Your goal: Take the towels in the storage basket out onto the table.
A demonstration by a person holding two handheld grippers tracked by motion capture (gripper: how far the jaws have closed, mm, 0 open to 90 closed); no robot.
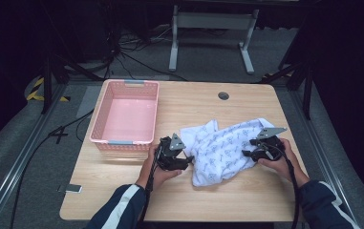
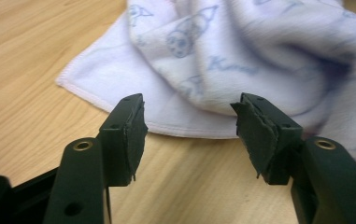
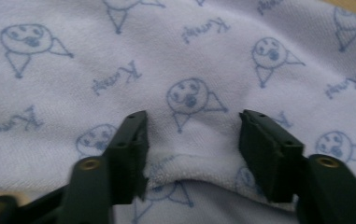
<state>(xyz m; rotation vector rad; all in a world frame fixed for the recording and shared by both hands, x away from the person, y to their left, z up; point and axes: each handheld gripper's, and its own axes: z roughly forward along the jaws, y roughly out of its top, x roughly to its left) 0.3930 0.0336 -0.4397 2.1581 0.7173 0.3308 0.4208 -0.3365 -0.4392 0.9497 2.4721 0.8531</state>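
Smooth wooden table [image 1: 246, 191], crumpled printed terry cloth [image 1: 222, 148]

The towel [image 3: 189, 70] runs past every edge of the right gripper view, its outline cut off.

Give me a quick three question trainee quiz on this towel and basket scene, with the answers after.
1. True or false: the left gripper is clamped on the printed towel.
2. What lies inside the pink basket? A) the towel B) nothing visible C) a cable
3. Over what does the right gripper hang?

Key
1. False: its jaws stand open short of the towel's hem.
2. B.
3. A fold in the towel, jaws either side of it, open.
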